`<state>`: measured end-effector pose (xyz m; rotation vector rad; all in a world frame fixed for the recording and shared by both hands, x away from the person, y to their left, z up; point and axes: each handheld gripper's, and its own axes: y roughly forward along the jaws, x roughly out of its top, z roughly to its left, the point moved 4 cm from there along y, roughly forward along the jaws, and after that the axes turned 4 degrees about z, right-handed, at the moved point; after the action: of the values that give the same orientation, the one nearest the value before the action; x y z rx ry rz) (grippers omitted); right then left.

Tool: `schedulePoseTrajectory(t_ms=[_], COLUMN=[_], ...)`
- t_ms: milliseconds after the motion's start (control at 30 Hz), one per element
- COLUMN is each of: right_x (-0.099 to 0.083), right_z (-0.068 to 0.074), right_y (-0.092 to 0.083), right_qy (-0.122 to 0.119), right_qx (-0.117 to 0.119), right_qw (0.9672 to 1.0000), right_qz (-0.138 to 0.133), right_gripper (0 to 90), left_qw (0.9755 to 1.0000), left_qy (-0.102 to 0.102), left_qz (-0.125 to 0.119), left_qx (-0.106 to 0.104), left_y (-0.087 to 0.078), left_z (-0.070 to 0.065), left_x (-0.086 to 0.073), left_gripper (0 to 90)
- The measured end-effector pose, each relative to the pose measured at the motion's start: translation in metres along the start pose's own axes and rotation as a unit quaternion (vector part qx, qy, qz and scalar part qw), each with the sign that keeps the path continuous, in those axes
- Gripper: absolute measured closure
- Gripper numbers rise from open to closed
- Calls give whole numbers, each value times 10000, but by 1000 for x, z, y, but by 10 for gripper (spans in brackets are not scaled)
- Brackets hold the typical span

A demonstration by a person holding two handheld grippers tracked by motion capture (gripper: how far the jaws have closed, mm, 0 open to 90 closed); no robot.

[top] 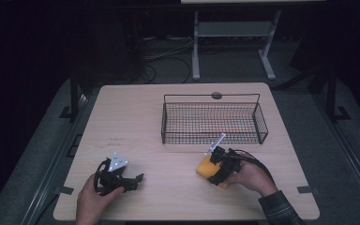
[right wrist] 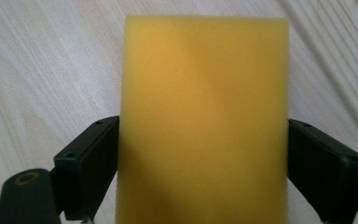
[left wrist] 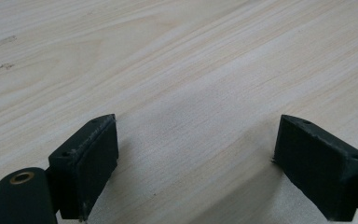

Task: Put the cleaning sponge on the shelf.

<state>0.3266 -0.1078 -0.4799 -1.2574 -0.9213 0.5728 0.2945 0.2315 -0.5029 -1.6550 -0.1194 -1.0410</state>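
A yellow sponge (right wrist: 205, 84) lies flat on the light wooden table (top: 136, 122), near the front right. My right gripper (right wrist: 203, 163) reaches over it, and its two black pads (right wrist: 98, 158) rest against the sponge's long sides. From above, the sponge (top: 203, 167) sticks out to the left from under the right gripper (top: 217, 168) and the hand that holds it. My left gripper (top: 138, 180) rests low at the front left. Its jaws stand wide apart over bare wood, and the left gripper (left wrist: 196, 158) has nothing between its pads.
A black wire basket (top: 211, 125) stands behind the sponge toward the table's far right side, with a raised handle bar along its back. A thin white stick-like thing (top: 217, 142) lies just in front of the basket, by the right gripper. Cables and a stand lie on the dark floor beyond.
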Motion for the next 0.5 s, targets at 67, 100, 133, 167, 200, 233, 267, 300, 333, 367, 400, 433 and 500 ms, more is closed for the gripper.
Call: schedulePoseTrajectory(t_ms=[67, 100, 133, 167, 200, 233, 267, 300, 333, 367, 400, 433, 500], right_x=[0, 0, 0, 0, 0, 0, 0, -1, -1, -1, -1, -1, 0], right_z=[0, 0, 0, 0, 0, 0, 0, 0, 0, 0, 0, 0, 1], right_y=[0, 0, 0, 0, -1, -1, -1, -1, -1, -1, -2, -2, -2], right_qy=[-16, -17, -23, -38, -42, -40, -32, -33, -50, -50, -49, -49, -57], right_qx=[-12, -14, -18, -15, -9, 6, 13, 20, 20, 25, 46, 88, 150], right_qw=[10000, 10000, 10000, 10000, 10000, 10000, 10000, 10000, 10000, 10000, 10000, 9999, 9999], right_qz=[0, 3, 3, -13, -10, -5, -7, -6, -10, -10, -4, 11, 22], right_gripper=[170, 191, 211, 217, 221, 223, 225, 226, 227, 229, 229, 230, 230], left_qw=[10000, 10000, 10000, 10000, 10000, 10000, 10000, 10000, 10000, 10000, 10000, 10000, 10000], left_qy=[0, 0, -1, 0, 1, -1, 0, 1, -1, 0, 0, 0, -1], left_qz=[-1, -1, -1, -1, -1, -1, 0, 0, -1, -1, 0, -1, -1], left_qx=[0, -1, 0, 0, 0, 0, 0, 0, 0, 0, -1, 0, 0], left_y=[0, 0, 0, 0, 0, 0, 0, 0, 0, 0, 0, 0, 0], left_z=[0, 0, 0, 0, 0, 0, 0, 0, 0, 0, 0, 0, 0], left_x=[0, 0, 0, 0, 0, 0, 0, 0, 0, 0, 0, 0, 0], left_gripper=[127, 127, 127, 127, 127, 127, 127, 127, 127, 127, 127, 127, 127])
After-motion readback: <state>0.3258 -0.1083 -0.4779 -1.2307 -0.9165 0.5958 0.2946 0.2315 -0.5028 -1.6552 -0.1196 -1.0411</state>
